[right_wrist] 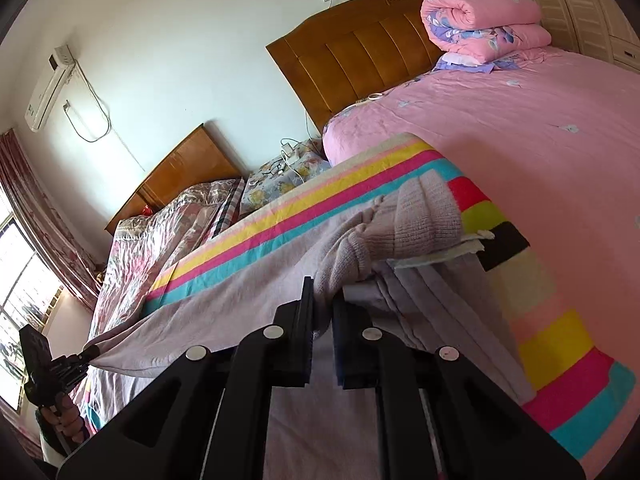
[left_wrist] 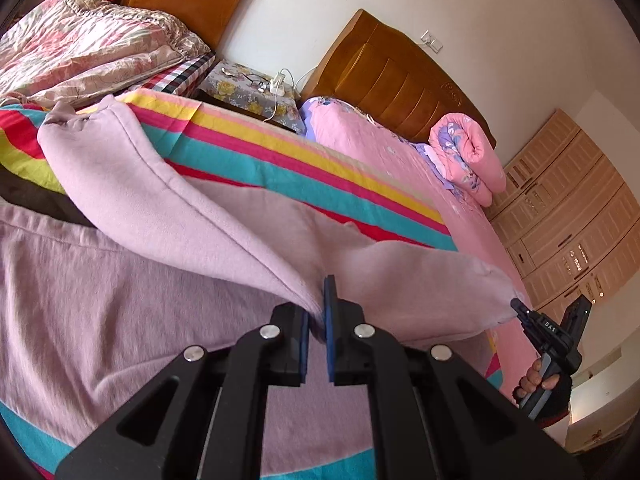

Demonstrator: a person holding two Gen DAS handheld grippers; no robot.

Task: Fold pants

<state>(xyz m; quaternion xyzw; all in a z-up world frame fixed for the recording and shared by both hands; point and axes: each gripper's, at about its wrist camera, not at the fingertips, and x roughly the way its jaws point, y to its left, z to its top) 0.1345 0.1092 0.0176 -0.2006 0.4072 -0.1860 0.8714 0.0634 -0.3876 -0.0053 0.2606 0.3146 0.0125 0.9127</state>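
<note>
Lilac pants (left_wrist: pixel 160 280) lie on a striped sheet (left_wrist: pixel 280 152) on the bed. My left gripper (left_wrist: pixel 320 300) is shut on a raised fold of the pants, and the cloth rises from it in a ridge towards the far left. At the right, my right gripper (left_wrist: pixel 514 304) pinches another end of the cloth, lifted off the bed. In the right wrist view the right gripper (right_wrist: pixel 324 300) is shut on bunched fabric of the pants (right_wrist: pixel 240 300) just below a ribbed cuff (right_wrist: pixel 424 216). The left gripper (right_wrist: pixel 92 350) holds the stretched edge at the far left.
A pink bed cover (right_wrist: pixel 520 140) spreads to the right, with a rolled pink quilt (right_wrist: pixel 480 20) by the wooden headboard (right_wrist: pixel 360 52). A nightstand (left_wrist: pixel 248 88) with cables stands between this bed and a second bed with a floral quilt (left_wrist: pixel 80 48). A wardrobe (left_wrist: pixel 568 216) is at the right.
</note>
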